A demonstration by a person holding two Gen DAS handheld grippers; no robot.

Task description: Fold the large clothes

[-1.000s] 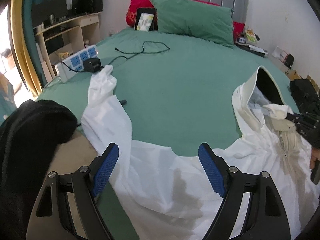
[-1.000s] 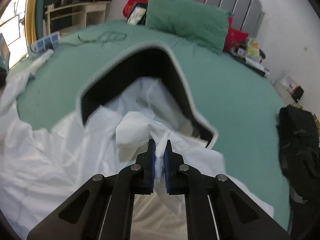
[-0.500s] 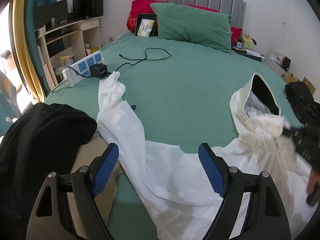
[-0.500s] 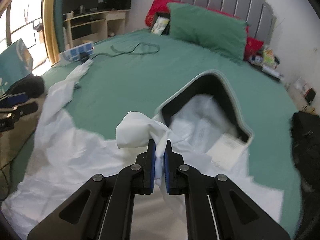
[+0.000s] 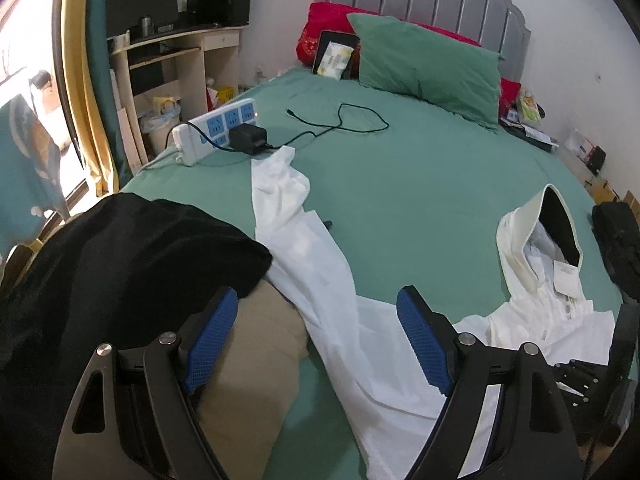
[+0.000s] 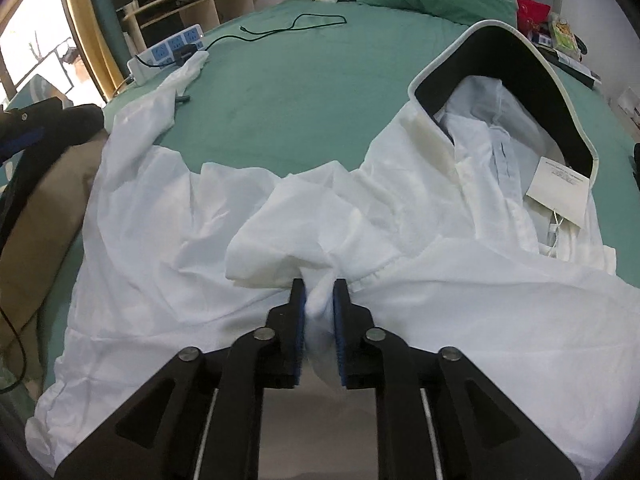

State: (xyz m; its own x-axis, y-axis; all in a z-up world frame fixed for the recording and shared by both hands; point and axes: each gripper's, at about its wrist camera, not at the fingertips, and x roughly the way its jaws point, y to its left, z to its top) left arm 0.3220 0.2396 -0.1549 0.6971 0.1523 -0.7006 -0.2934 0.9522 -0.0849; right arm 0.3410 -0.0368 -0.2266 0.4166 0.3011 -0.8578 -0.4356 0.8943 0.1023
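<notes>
Where the green bed [image 5: 420,184] carries it, white jacket [image 6: 168,240] lies spread, hood [image 6: 520,64] uppermost. Right tongs [image 6: 319,300]: jaws just easing apart, a fabric fold between them. Left tongs [image 5: 316,344]: wide apart, empty.

1. The white hooded jacket [image 6: 400,280] lies spread on the near part of the green-sheeted bed [image 5: 420,184].
2. Its hood [image 6: 500,52] lies at the right; one sleeve [image 5: 280,184] reaches left toward the white power strip [image 5: 212,128].
3. A thin black cable [image 5: 352,120] lies beyond, before the green pillow [image 5: 428,68].
4. A black garment [image 5: 120,260] lies on the left edge.
</notes>
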